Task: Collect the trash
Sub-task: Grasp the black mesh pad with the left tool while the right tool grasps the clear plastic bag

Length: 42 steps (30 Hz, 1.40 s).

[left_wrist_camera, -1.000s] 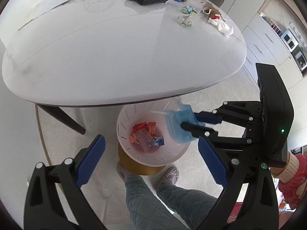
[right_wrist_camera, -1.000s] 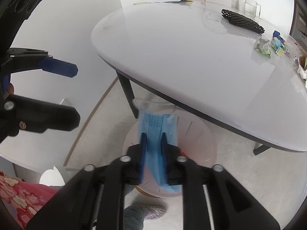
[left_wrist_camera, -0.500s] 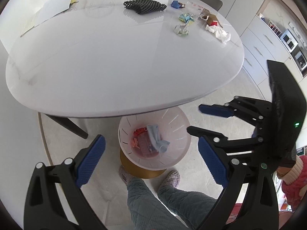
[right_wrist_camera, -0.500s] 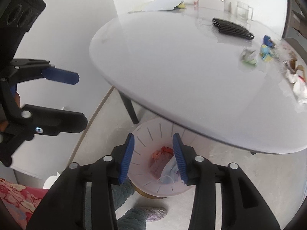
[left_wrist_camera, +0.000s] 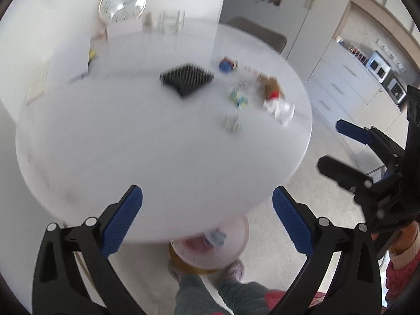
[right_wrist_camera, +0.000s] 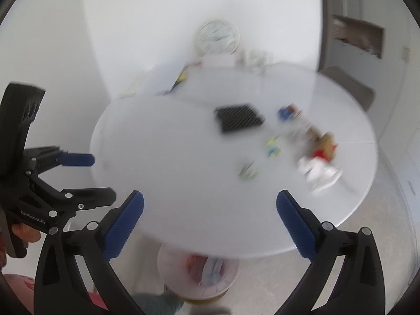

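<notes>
2 tools [left_wrist_camera: 207, 219] [right_wrist_camera: 210, 220] spread wide; mask [right_wrist_camera: 212, 269] crumpled in bin [right_wrist_camera: 168, 257].

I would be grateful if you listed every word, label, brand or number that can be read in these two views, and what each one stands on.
"GenRoboLAI", as far as it can be made out, in small white letters on the black body of the left gripper, seen from the right wrist.
Clock dial numerals: too blurred to read.
Wrappers on the table: any print too blurred to read.

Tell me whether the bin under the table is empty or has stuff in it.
It has stuff in it. The bin holds red scraps and a pale blue piece; blur hides how full it is.
</notes>
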Each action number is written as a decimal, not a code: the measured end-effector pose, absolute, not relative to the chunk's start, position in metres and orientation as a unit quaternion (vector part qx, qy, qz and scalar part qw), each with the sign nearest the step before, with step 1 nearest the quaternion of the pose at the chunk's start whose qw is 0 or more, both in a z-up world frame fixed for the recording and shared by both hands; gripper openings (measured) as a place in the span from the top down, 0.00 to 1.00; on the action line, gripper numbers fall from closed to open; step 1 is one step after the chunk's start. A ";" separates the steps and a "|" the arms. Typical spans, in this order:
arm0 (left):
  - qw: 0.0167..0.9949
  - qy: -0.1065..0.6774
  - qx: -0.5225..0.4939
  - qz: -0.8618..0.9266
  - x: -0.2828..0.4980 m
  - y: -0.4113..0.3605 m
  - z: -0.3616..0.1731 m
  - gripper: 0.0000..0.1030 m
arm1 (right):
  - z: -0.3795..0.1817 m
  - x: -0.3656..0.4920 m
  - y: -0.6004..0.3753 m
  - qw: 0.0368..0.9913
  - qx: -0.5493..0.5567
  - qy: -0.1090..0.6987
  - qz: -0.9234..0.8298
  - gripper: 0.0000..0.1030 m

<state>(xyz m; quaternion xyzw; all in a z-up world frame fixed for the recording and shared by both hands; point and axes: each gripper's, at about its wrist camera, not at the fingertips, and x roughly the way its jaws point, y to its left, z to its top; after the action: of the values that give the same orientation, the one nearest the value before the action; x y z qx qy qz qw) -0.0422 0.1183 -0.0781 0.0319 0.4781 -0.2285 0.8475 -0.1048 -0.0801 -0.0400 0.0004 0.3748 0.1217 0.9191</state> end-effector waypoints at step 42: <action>0.723 0.595 0.101 -0.335 0.372 -0.005 -0.241 0.29 | -0.105 0.169 -0.242 0.868 -0.020 0.474 0.143 0.03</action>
<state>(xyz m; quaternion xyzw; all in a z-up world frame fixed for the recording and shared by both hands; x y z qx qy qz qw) 0.3716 -0.0055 -0.2405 0.1008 0.5954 -0.3350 0.7233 0.1693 -0.2417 -0.1045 -0.0197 0.4742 0.1429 0.8685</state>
